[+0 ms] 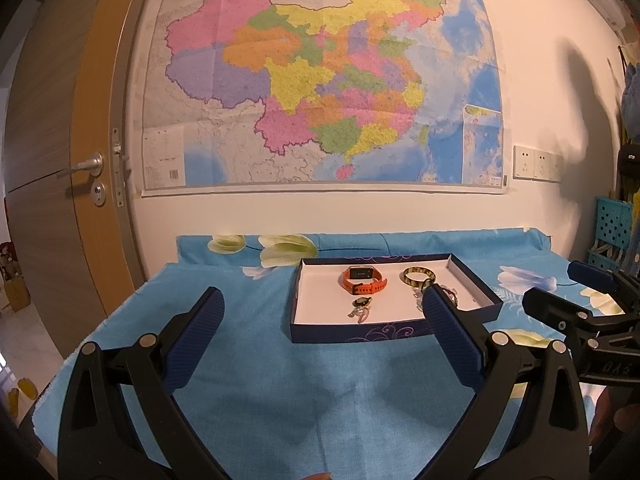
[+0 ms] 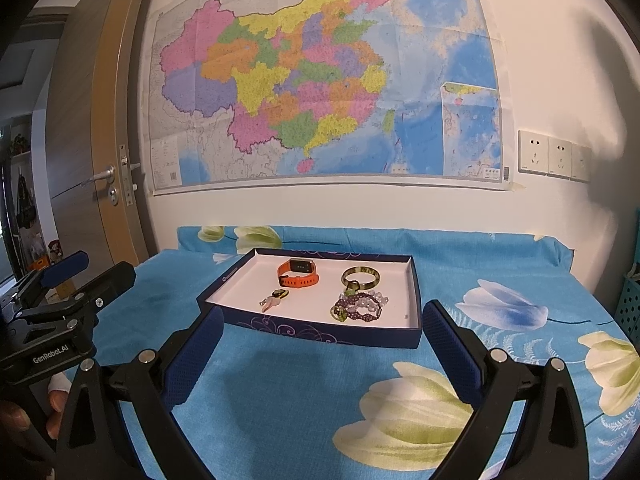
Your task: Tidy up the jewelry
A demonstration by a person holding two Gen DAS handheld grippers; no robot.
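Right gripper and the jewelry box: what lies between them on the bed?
Only bare blue floral cloth lies between the open right gripper and the jewelry box, as the right wrist view shows.

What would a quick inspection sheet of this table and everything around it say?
Surface: table under blue floral cloth.
Job's things: open tray holding orange watch, green bangle, bead bracelets, small charm.
Clutter: nothing seen on the cloth outside the tray.
Grippers: left gripper and right gripper both open, empty, short of the tray.
Cables: nothing seen.
Surroundings: wall map, door, sockets, blue crates.
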